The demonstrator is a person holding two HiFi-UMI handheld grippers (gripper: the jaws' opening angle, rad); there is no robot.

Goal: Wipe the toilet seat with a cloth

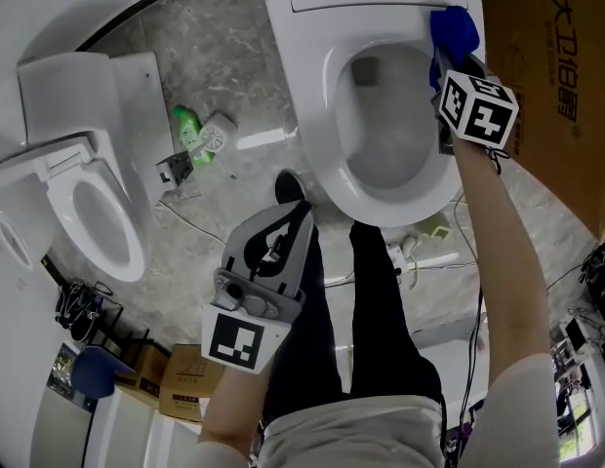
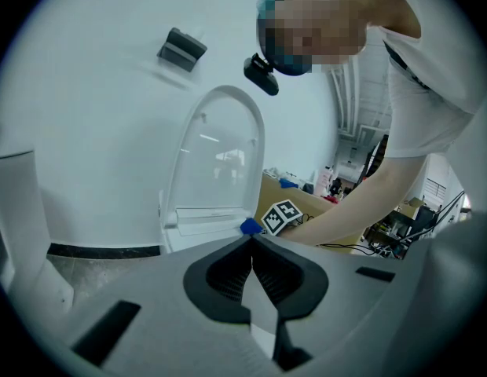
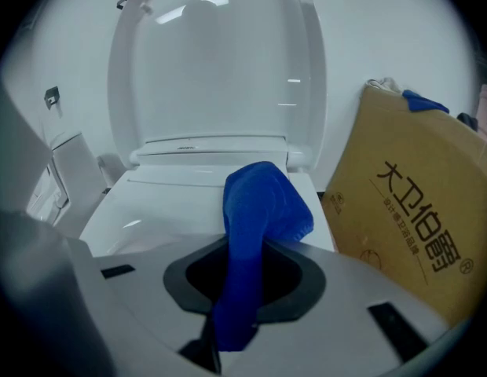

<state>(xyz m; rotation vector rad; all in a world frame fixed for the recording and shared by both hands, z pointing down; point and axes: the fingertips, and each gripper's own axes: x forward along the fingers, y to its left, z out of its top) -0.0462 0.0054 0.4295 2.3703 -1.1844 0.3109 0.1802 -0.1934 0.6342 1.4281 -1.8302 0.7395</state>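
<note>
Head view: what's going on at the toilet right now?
A person's right gripper is shut on a blue cloth, at the back right of the toilet seat, near the hinge. The lid is up. The left gripper is shut and empty, held low near the person's legs.

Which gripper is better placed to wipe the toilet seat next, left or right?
Right. The right gripper is shut on the blue cloth at the toilet seat; the left gripper is shut, empty and away from it.
</note>
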